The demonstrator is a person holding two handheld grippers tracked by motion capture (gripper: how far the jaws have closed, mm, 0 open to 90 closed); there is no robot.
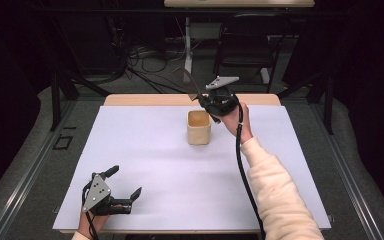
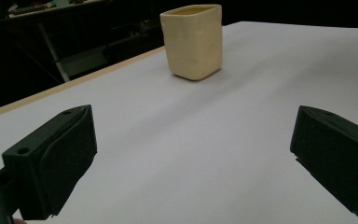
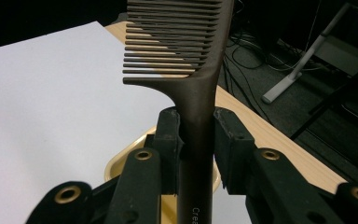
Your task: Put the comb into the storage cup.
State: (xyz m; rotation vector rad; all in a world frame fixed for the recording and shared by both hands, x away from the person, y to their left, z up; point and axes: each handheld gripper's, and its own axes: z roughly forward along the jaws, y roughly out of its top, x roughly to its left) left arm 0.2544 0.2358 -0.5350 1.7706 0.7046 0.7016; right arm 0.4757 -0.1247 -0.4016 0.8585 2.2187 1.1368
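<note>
desk point(image 1: 145, 165): white top, pale wooden edge showing along the far side. floor point(image 1: 25, 165): grey carpet around the desk, with a metal rail running along each side. folding chair point(image 1: 247, 45): dark, standing beyond the far edge. second desk point(image 1: 240, 3): light top at the back, on a pale metal leg point(image 1: 187, 35). cables point(image 1: 145, 60): a loose tangle on the floor behind, possibly several leads; too dark to count.

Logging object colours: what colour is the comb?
Dark brown comb, clearest in the right gripper view.
</note>
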